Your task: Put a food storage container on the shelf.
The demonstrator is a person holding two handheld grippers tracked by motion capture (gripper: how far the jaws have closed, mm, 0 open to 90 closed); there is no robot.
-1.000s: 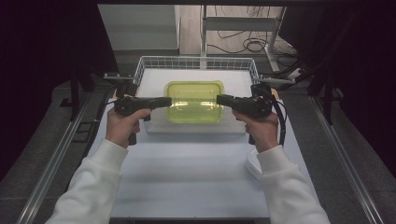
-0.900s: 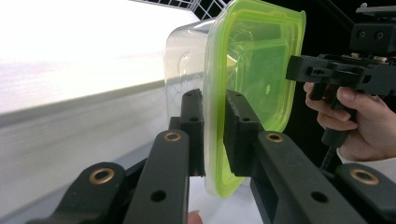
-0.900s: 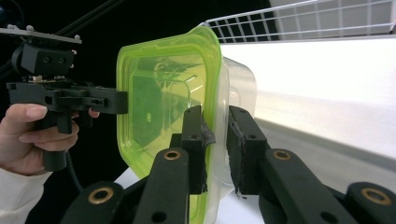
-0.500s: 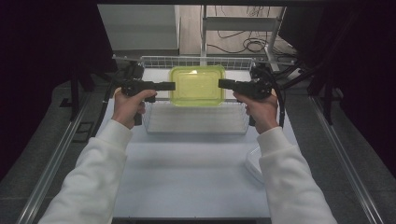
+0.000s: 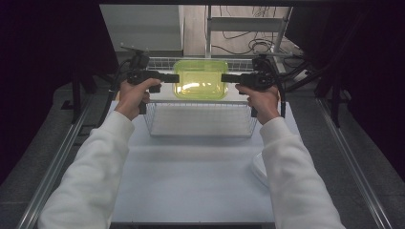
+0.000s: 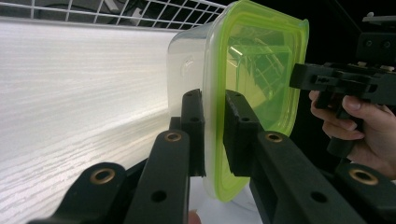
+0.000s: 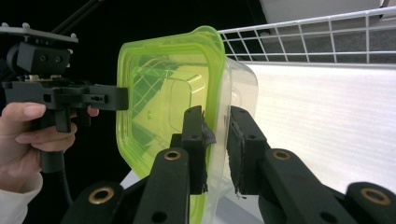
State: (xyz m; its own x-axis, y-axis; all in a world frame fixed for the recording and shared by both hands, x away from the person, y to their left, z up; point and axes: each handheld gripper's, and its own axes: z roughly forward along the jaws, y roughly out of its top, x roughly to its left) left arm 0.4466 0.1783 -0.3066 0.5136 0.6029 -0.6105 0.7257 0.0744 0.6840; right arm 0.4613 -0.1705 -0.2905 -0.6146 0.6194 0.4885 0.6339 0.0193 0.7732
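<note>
container [image 5: 200,78] between grippers, above basket [image 5: 200,119]

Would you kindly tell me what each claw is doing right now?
Left claw: closed on the green-lidded container's rim.
Right claw: closed on its opposite rim.

container [image 5: 200,79] lifted farther over basket's [image 5: 200,120] far rim

lid [image 5: 199,76]: glossy green translucent plastic | tub [image 6: 189,65]: clear plastic | basket [image 5: 200,119]: white wire | table [image 5: 191,176]: matt white
</note>
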